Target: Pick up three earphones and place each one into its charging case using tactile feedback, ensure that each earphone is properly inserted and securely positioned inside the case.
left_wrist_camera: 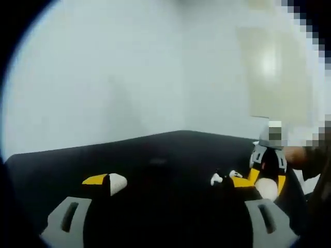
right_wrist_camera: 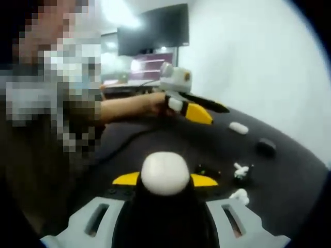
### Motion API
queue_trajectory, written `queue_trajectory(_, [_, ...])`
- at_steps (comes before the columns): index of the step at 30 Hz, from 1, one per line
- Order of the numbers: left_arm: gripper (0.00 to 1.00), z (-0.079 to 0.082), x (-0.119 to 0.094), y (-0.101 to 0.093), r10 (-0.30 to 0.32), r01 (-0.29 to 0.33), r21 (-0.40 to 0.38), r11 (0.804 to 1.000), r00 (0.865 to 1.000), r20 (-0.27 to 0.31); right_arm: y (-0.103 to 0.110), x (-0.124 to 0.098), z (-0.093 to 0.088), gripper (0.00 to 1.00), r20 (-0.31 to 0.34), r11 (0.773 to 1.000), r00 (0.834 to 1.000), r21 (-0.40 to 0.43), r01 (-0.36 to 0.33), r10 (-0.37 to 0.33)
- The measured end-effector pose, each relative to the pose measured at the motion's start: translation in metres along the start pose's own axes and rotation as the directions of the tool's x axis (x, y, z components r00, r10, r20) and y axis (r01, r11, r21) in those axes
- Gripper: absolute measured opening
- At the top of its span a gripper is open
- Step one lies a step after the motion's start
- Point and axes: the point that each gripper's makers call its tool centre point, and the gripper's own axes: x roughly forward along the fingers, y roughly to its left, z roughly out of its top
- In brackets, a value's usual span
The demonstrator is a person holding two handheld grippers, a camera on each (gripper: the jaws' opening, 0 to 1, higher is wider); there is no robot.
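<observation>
On the black table [right_wrist_camera: 289, 170], just ahead of your right gripper [right_wrist_camera: 164, 175]: two white earphones, one [right_wrist_camera: 240, 169] lying beside a small dark case [right_wrist_camera: 207, 170], the other [right_wrist_camera: 240, 195] nearer you and close to the right jaw. Further out: a white oval item [right_wrist_camera: 238, 127] and a dark rounded one [right_wrist_camera: 266, 146], probably cases, though too small to tell whether open. Right gripper: jaws drawn together, white pads meeting, holding nothing visible. Left gripper [left_wrist_camera: 173, 182]: jaws spread wide, nothing between them, raised well above the cloth. In the left gripper view an earphone [left_wrist_camera: 216, 179] lies near its right jaw. Step in hand, as judged: choosing a first earphone. Part the right jaws before you descend, pinch the body not the stem, and close gently until you feel resistance. Table edge curves away at right; open cloth lies between the items, room enough to approach from above.
</observation>
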Motion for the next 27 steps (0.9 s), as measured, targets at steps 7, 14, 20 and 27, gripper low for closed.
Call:
queue_trajectory(7, [0.87, 0.001, -0.002, 0.001, 0.006, -0.006, 0.024, 1.0, 1.0, 0.002, 0.001, 0.0, 0.002, 0.37, -0.001, 0.999, 1.0, -0.032, 0.005, -0.005])
queue_trajectory(14, [0.85, -0.005, 0.001, -0.006, -0.012, 0.013, 0.056, 0.998, 1.0, -0.025, 0.001, -0.002, 0.003, 0.36, -0.005, 0.999, 1.0, -0.039, 0.002, -0.002])
queue_trajectory(20, [0.85, -0.006, 0.001, -0.007, -0.012, 0.014, 0.079, 0.997, 0.999, -0.033, 0.001, -0.003, 0.004, 0.36, -0.003, 0.999, 1.0, -0.038, -0.008, 0.008])
queue_trajectory(27, [0.84, -0.008, 0.002, -0.009, -0.018, 0.022, 0.097, 0.995, 0.999, -0.043, -0.001, -0.008, 0.014, 0.36, 0.04, 0.999, 0.999, -0.032, 0.0, 0.002])
